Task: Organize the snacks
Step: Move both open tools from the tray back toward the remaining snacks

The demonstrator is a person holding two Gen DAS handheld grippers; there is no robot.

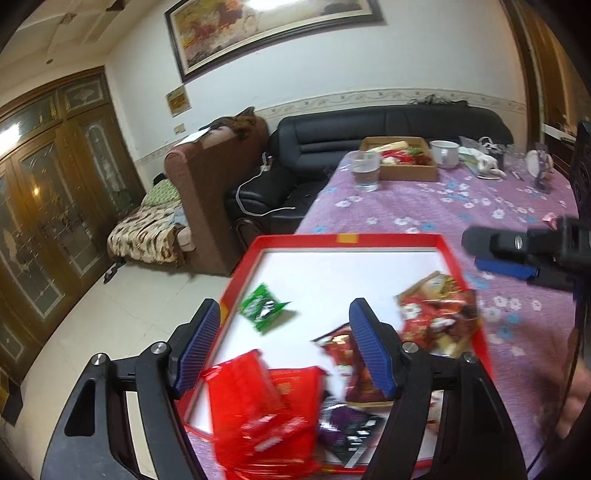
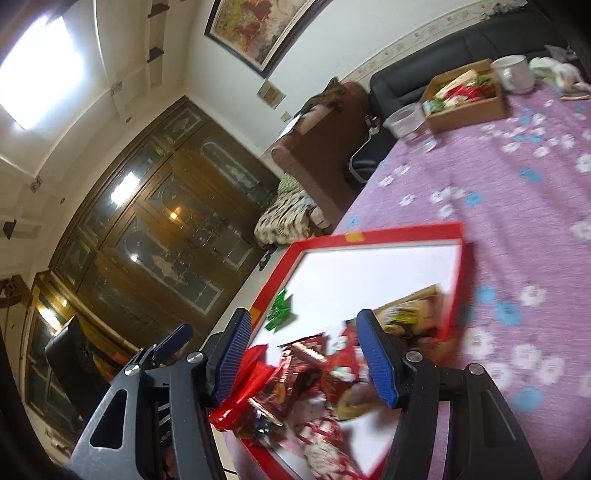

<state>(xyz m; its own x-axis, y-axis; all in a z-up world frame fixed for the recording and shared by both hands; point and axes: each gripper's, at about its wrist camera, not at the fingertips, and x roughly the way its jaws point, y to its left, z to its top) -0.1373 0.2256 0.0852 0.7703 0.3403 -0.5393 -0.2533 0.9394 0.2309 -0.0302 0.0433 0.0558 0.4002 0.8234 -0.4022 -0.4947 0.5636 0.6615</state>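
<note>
Surface: purple floral tablecloth (image 1: 424, 218) on a table, black leather sofa (image 1: 369, 136) behind.
Tray: shallow red-rimmed cardboard box with white floor (image 1: 332, 273) at the table's near edge, holding a green packet (image 1: 262, 306) and blurred red snack wrappers (image 1: 439, 314).
Left gripper (image 1: 284, 347): blue-padded jaws spread wide above the box, holding nothing.
Right gripper (image 2: 306, 354): jaws wide apart, empty, over the wrappers.
Far end: brown cardboard box of snacks (image 1: 406, 158), beside a clear plastic cup (image 1: 365, 170).
Writing: too blurred to read.

White walls carry a framed horse painting (image 1: 273, 33) and a floral border strip (image 1: 388, 96). Pale tiled floor (image 1: 122, 302). A dark wooden cabinet with decorated glass doors (image 1: 44, 192) fills the left side. A black leather sofa (image 1: 369, 136) stands beside a brown armchair (image 1: 207, 184); a patterned blanket (image 1: 144, 232) lies below it. A bright ceiling light panel (image 2: 40, 70) is on.
</note>
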